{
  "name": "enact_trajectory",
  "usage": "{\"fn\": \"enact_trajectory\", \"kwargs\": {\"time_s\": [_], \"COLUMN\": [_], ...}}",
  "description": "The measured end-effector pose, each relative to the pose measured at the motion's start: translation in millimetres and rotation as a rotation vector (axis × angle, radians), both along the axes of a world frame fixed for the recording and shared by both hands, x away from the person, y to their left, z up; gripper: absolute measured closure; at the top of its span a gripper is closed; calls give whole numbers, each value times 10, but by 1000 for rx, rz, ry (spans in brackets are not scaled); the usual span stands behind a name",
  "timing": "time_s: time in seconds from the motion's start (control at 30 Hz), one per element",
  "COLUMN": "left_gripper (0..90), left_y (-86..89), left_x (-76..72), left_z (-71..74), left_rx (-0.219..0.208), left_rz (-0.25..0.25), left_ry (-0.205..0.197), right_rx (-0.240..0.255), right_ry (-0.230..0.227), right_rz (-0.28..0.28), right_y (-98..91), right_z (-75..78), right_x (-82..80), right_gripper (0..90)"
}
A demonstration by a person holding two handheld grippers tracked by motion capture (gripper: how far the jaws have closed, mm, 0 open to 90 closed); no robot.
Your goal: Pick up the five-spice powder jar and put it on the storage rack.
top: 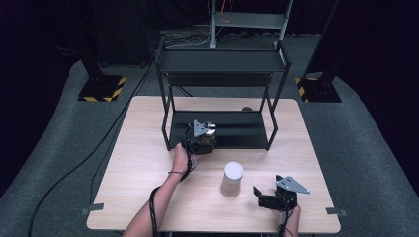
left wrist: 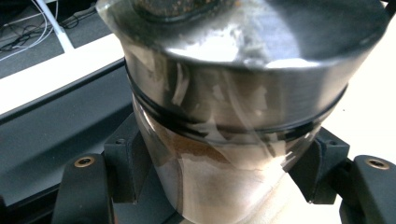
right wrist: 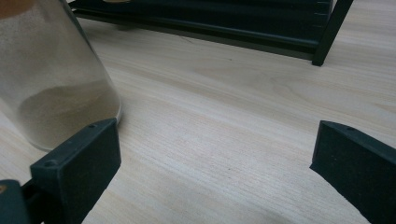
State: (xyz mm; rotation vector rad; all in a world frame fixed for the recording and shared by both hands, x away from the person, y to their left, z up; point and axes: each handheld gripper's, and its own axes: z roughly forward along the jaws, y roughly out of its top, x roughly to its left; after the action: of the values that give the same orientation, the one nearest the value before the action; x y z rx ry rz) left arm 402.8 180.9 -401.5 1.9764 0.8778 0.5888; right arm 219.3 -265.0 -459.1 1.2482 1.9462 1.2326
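Note:
A glass jar (left wrist: 233, 102) with a broad metal lid and brown powder inside sits between the jaws of my left gripper (left wrist: 224, 161), which is shut on its lower body. In the high view the left gripper (top: 201, 136) holds this jar (top: 211, 129) at the front left of the black rack's lower shelf (top: 237, 131). A frosted jar (top: 232, 178) with pale powder stands on the table's front middle. My right gripper (top: 268, 185) rests just right of it, open. In the right gripper view the frosted jar (right wrist: 51, 84) stands beside the left jaw, outside the open right gripper (right wrist: 217, 158).
The black two-level rack (top: 222, 59) takes up the table's far middle; its base rail (right wrist: 233, 23) and a leg lie ahead of the right gripper. A small brown object (top: 246, 108) lies behind the rack. Pale wooden table (top: 143, 163) spreads left.

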Motion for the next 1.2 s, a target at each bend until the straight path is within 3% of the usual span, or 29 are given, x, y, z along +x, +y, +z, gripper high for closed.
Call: {"fn": "enact_trajectory", "kwargs": {"time_s": [1.2], "left_gripper": [305], "left_y": [-115], "left_x": [250], "left_z": [-68], "left_rx": [24], "left_rz": [21], "left_ry": [20], "right_rx": [-2], "right_ry": [1], "right_rz": [-1], "right_y": [5], "right_z": [2], "right_x": [0], "right_gripper": [1]}}
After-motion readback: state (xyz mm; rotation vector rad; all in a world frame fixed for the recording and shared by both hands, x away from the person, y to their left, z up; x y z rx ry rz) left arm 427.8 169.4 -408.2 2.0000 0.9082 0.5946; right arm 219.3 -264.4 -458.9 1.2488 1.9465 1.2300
